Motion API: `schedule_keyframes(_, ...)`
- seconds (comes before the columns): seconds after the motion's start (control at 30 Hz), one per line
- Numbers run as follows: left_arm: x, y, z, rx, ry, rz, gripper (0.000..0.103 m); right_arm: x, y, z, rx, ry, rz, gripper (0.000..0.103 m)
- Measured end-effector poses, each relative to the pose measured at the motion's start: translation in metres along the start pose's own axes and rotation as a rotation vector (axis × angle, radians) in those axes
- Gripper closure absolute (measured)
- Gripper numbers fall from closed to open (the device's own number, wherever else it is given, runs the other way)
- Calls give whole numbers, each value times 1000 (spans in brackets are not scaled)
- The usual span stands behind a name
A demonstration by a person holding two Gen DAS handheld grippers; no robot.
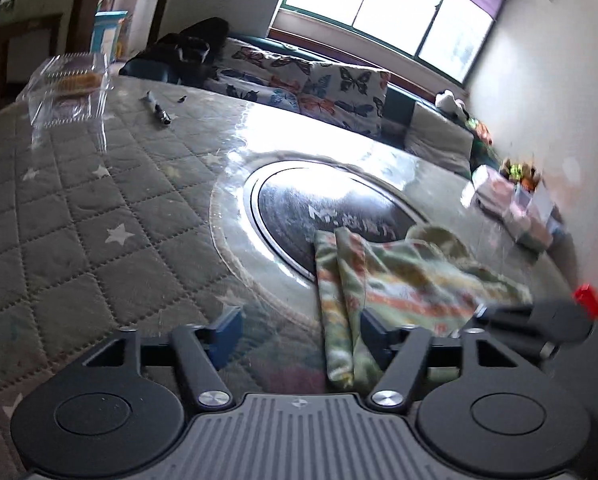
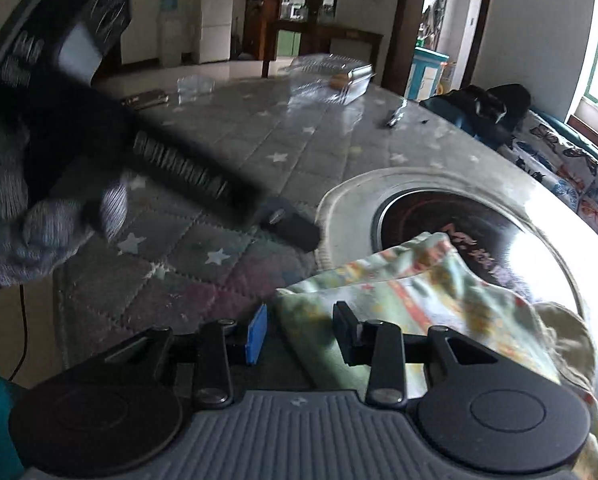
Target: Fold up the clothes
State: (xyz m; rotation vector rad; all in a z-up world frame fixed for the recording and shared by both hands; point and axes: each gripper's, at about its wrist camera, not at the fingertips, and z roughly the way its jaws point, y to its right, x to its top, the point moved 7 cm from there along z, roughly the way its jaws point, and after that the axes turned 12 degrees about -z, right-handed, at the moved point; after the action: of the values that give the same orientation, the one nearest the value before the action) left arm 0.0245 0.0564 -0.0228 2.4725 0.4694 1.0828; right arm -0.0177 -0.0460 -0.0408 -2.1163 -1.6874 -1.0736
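Rumpled, perhaps half-folded floral garment [image 1: 399, 280]

The quilted tabletop [image 1: 79, 216] lies bare across its near and middle stretch, wide room for tongs to pass. Obstacles sit at the far edge: a clear plastic box [image 1: 69, 88] and a dark pen [image 1: 157, 108]. The patterned cloth [image 1: 383, 280] drapes over part of the round inset plate [image 1: 299, 200], with clutter [image 1: 515, 200] beyond.
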Motion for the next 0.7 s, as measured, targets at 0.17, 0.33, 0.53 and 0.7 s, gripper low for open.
schedule_keyframes(0.17,7,4,8,-59,-33,-78,26,-2,6,-1,-8,2,64,82)
schedule_keyframes(0.33,8,10,21,-88,-85,-146,24,-3,23,-10,19,41,178,90)
schedule_keyframes(0.53,12,18,38,-113,-151,-252,24,-3,38,-40,27,122,254,93)
schedule_keyframes(0.7,11,30,53,-147,-208,-311,25,-7,43,-61,32,166,275,93)
